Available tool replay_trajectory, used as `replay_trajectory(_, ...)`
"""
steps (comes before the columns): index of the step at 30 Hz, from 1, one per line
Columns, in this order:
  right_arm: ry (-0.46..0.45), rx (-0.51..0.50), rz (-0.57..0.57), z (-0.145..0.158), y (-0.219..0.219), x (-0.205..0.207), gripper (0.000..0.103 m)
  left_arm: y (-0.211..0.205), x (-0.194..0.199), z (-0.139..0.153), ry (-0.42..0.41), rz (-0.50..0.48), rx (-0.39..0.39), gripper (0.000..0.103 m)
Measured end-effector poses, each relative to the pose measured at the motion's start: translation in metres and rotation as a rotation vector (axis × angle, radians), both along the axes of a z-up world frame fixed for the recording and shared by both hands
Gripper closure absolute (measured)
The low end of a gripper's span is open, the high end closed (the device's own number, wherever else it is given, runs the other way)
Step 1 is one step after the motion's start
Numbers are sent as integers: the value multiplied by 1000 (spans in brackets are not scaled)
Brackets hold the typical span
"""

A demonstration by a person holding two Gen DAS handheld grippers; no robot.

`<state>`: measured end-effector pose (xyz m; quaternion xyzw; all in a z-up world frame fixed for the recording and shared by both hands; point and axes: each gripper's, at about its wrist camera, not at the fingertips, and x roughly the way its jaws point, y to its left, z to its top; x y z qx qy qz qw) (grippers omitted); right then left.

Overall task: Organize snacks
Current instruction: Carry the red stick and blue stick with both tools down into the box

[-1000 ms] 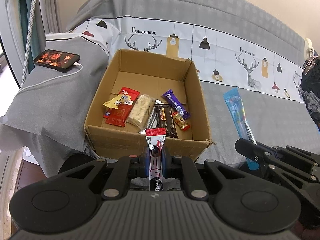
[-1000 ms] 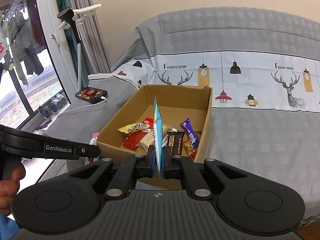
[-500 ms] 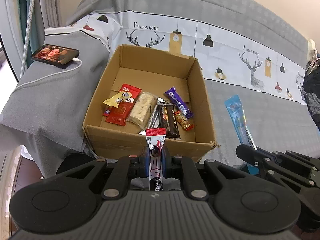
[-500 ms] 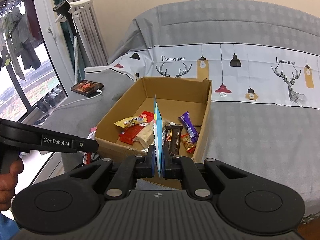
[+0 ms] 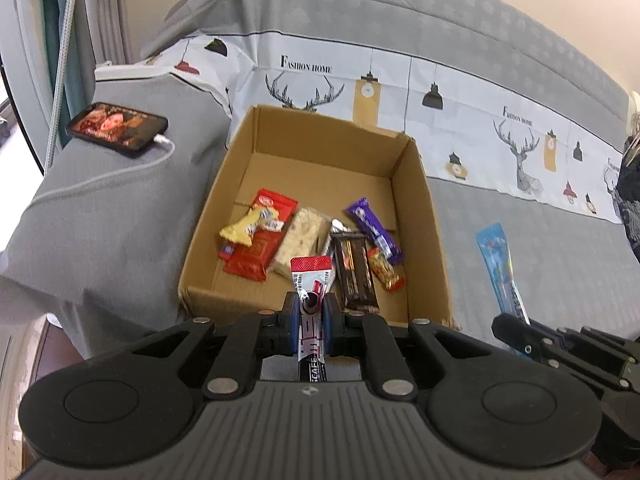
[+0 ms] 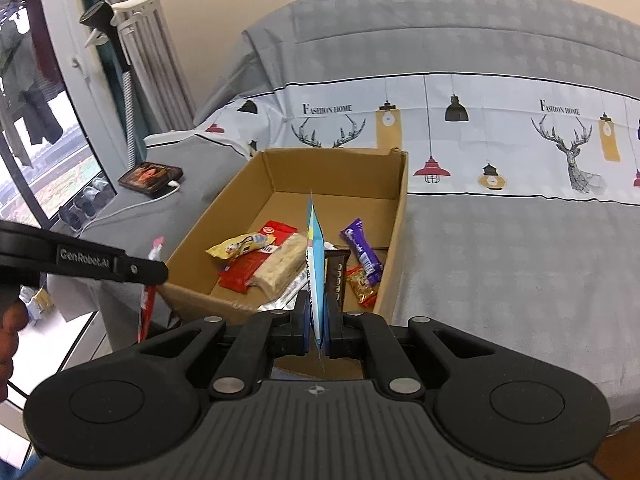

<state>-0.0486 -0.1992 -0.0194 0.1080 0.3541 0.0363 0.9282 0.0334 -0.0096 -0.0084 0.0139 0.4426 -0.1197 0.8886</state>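
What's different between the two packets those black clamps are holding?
The red-topped sachet in the left gripper is white with a red end and dark lettering; the blue packet in the right gripper is light blue. The sachet faces its camera flat, while the blue packet shows edge-on and looks longer. Both are pinched upright in shut jaws, near the cardboard box.

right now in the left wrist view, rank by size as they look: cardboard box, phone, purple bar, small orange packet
1. cardboard box
2. phone
3. purple bar
4. small orange packet

Phone versus bar is unsure: the phone lies farther off.

one box (image 5: 420,216), roughly nine snacks (image 5: 260,248)
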Motion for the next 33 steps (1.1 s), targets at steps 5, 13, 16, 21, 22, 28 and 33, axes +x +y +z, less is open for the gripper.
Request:
replay_trajectory(5,-7,-2,-9,0,-1,17,97,-2,20,0,-2,9,1,90)
replay_trajectory(13,19,11,7,-10,2,48,97,-5,54,-4,9,15,13,90)
replay_trajectory(16,35,17,11,-15,3,62,97,-8,71,-7,13,16,21,90)
replay_trajectory(21,58,40,9,-25,2,88,97,-14,98,-13,24,12,29,90)
replay_trajectory(22,61,43,9,-27,2,93,97,-15,103,-15,28,12,30,90)
replay_trajectory(28,85,50,13,-42,1,121,97,-23,134,-33,57,10,49,90)
replay_trajectory(33,104,44,10,-55,-1,142,97,-30,157,-47,71,4,63,90)
